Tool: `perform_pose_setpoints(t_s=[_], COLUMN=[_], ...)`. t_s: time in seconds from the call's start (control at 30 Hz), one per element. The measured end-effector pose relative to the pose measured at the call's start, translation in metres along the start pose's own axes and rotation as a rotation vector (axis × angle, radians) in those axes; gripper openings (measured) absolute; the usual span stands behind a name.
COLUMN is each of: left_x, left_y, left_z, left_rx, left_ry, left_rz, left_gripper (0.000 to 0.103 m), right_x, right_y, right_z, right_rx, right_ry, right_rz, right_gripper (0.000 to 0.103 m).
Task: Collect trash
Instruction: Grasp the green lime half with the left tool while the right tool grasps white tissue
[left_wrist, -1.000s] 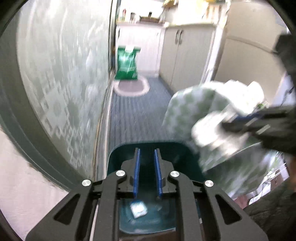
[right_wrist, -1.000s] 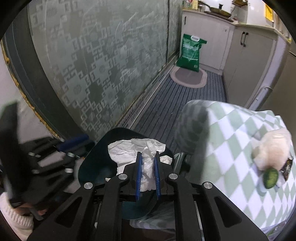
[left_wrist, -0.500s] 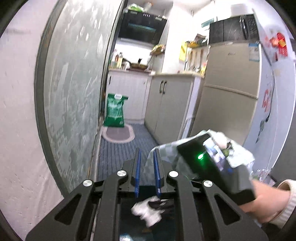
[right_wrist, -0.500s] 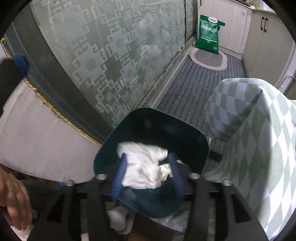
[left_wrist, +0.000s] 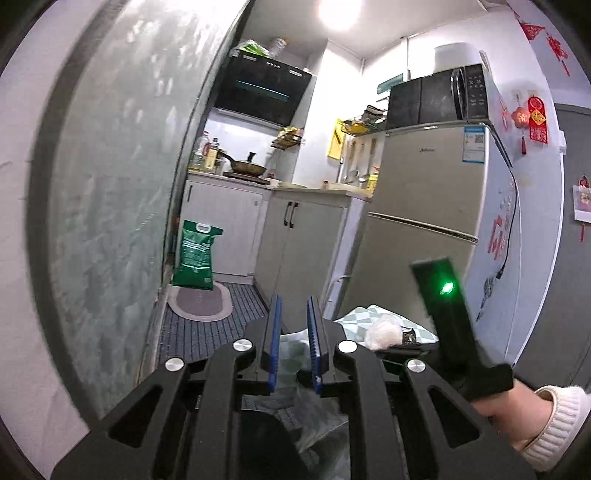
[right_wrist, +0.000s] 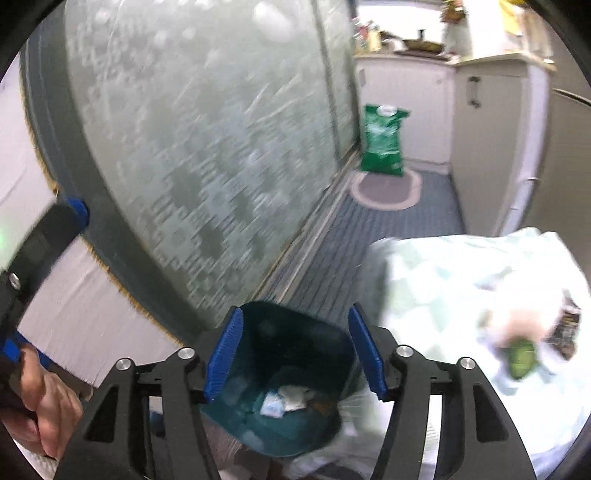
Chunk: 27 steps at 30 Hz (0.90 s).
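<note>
Two things have changed in the last half second: the right hand-held gripper (right_wrist: 295, 350), which had been pinching a wad of white tissue over the bin, now has its jaws spread wide and empty, and the tissue (right_wrist: 291, 393) lies at the bottom of the dark green bin (right_wrist: 258, 332) with other scraps. One piece of trash is collected, I judge. The left hand-held gripper (left_wrist: 293, 341) has tilted up from the bin toward the kitchen, jaws narrow with nothing between them. Only the right view looks into the bin. Farther off, both views show more trash on the checked table (right_wrist: 443, 280): a white wad (left_wrist: 384, 328) and a dark wrapper (left_wrist: 409, 336); the right view alone shows a green scrap (right_wrist: 521, 360).
</note>
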<state>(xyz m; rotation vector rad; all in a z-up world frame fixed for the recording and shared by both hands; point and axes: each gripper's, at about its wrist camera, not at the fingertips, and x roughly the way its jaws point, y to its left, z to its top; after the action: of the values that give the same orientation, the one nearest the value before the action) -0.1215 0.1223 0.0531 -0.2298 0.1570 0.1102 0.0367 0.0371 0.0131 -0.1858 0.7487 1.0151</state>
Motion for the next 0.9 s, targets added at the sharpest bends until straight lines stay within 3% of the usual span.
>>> perform_pose_setpoints(t_s=[0.2,0.53,0.73,0.9], left_x=[0.026,0.087,0.135,0.163], left_y=[-0.029,-0.074,-0.096,-0.116], left_z=[-0.002,-0.020,-0.042,-0.059], left_rx=[0.011,0.027,0.024,0.046], left_ry=[0.024,0.143,0.288,0.363], left_rz=[-0.047,-0.119,-0.138,-0.152], left_gripper=[0.036,0.053,0.053,0.053], right_x=[-0.042,-0.098,-0.117,-0.130], right_y=[-0.053,-0.124,-0.154,-0.173], right_z=[-0.002,-0.017,-0.029,-0.020], right_rx=[0.089,0.193,0.224,0.209], right_ry=[-0.100,-0.186,-0.196,-0.177], right_rz=[-0.092,-0.234,-0.265,-0.248], right_gripper=[0.075,0.078,0.080,0.080])
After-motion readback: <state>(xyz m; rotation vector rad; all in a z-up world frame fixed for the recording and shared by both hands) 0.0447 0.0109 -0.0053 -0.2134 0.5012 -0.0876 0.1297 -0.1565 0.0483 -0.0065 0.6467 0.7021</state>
